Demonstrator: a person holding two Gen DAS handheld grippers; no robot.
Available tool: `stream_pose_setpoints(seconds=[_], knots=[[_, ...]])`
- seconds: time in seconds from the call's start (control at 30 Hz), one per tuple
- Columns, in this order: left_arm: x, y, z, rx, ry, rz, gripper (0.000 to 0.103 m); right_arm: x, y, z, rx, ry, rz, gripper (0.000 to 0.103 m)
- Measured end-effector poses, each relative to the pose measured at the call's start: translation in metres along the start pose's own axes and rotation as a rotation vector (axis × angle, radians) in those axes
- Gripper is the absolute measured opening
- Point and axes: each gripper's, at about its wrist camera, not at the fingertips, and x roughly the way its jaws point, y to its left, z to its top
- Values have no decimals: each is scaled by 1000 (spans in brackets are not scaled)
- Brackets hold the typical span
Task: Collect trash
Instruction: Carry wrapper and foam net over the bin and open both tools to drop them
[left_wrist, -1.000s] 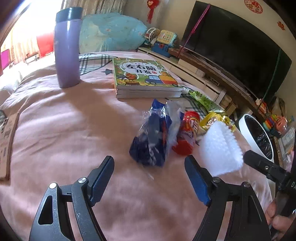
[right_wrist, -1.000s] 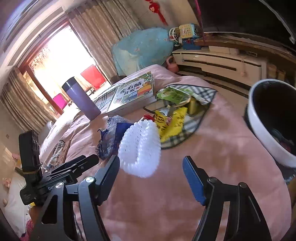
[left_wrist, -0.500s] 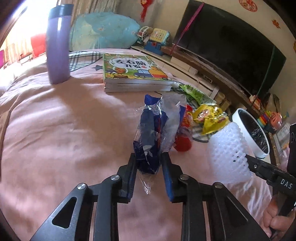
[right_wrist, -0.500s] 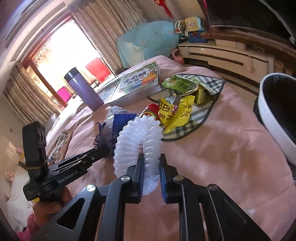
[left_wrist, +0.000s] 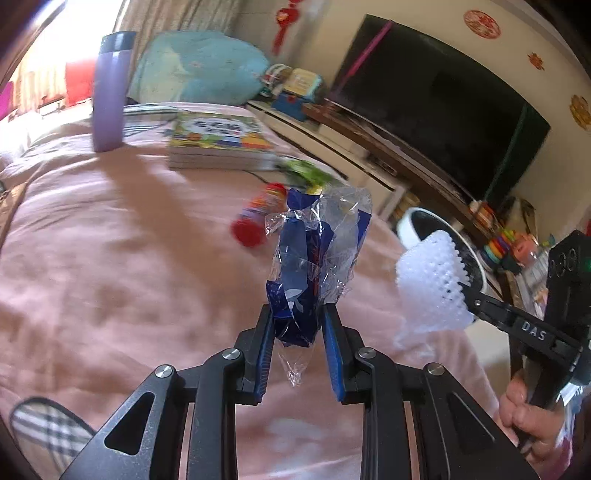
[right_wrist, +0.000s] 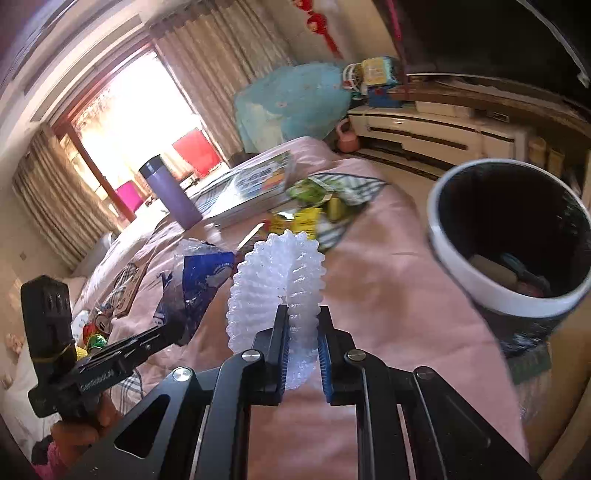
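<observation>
The trash bin (right_wrist: 480, 280) is the landmark here: a white-rimmed pail with a dark inside, standing off the edge of the bed (right_wrist: 388, 288), with some rubbish already at its bottom. Seen from the right wrist it lies ahead and to the right of the right gripper (right_wrist: 301, 341), near but not yet under it. From the left wrist the bin (left_wrist: 410, 229) shows only partly, beyond the foam and farther off, so the right hand looks the nearer of the two.

The right gripper is pressed together on a white foam net (right_wrist: 277, 288), which stands up from the jaws with its long axis pointing away from the camera. The left gripper (left_wrist: 297, 332) pinches a blue and clear plastic wrapper (left_wrist: 314, 266) by its lower end, the wrapper rising upright above the bed, on the side of the foam away from the bin.

Judging from this, the right hand should swing right over the rim first
</observation>
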Motion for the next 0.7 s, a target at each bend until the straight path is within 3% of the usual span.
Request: stream_pose_setpoints(seconds=[0.23, 0.7], knots=[[24, -43, 0, 79, 54, -42, 24, -28, -42, -5, 63, -28, -33, 14], [61, -100, 23, 202, 81, -83, 24, -75, -103, -2, 140, -123, -109, 14]])
